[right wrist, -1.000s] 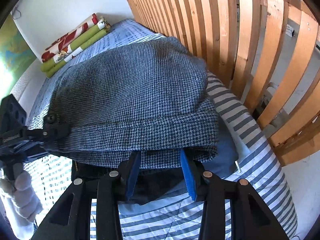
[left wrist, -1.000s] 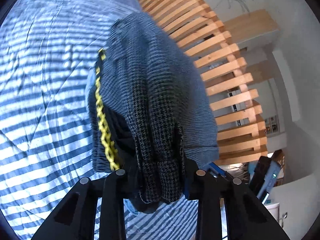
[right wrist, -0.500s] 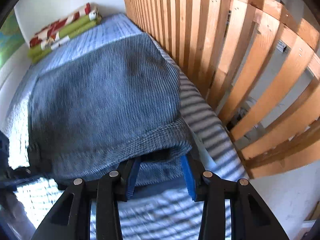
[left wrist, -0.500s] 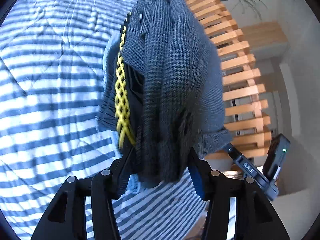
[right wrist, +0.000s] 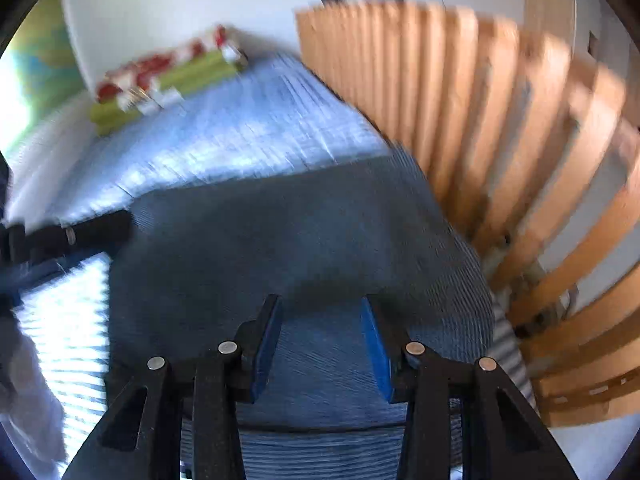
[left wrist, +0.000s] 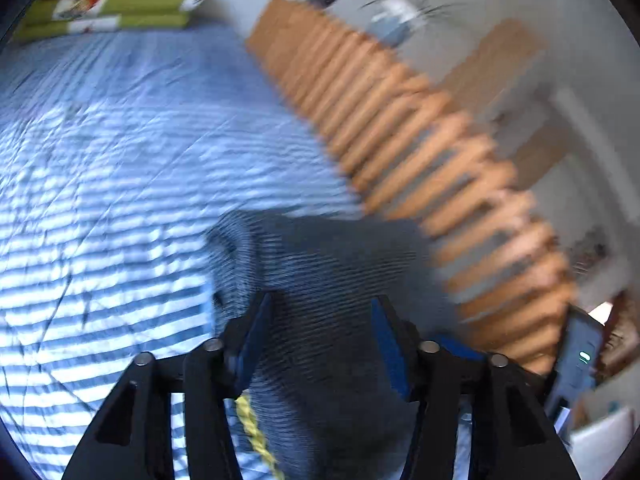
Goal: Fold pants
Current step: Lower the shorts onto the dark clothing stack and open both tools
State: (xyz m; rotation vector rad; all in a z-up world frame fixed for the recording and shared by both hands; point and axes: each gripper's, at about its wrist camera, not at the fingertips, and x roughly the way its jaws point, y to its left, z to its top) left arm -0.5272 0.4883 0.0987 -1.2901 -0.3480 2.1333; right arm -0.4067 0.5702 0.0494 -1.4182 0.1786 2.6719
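The dark grey houndstooth pants [left wrist: 340, 256] lie low over the blue striped bed [left wrist: 120, 160], bunched, with a yellow cord at their near edge. My left gripper [left wrist: 320, 316] has the fabric filling the gap between its blue pads. In the right wrist view the pants [right wrist: 280, 240] spread out ahead and run back between the pads of my right gripper [right wrist: 320, 316]. The left gripper [right wrist: 92, 232] shows as a black bar at the pants' left edge. Both views are blurred by motion.
A wooden slatted rail [left wrist: 440, 140] runs along the bed's right side, close to the pants [right wrist: 500, 140]. A green and red folded stack [left wrist: 108, 4] lies at the bed's far end [right wrist: 160, 80]. A pale sleeve [right wrist: 24, 380] sits at the lower left.
Both grippers have swung the pants down from held up in front of the cameras to low over the bed. The room beyond has come into view. The finger gaps look unchanged.
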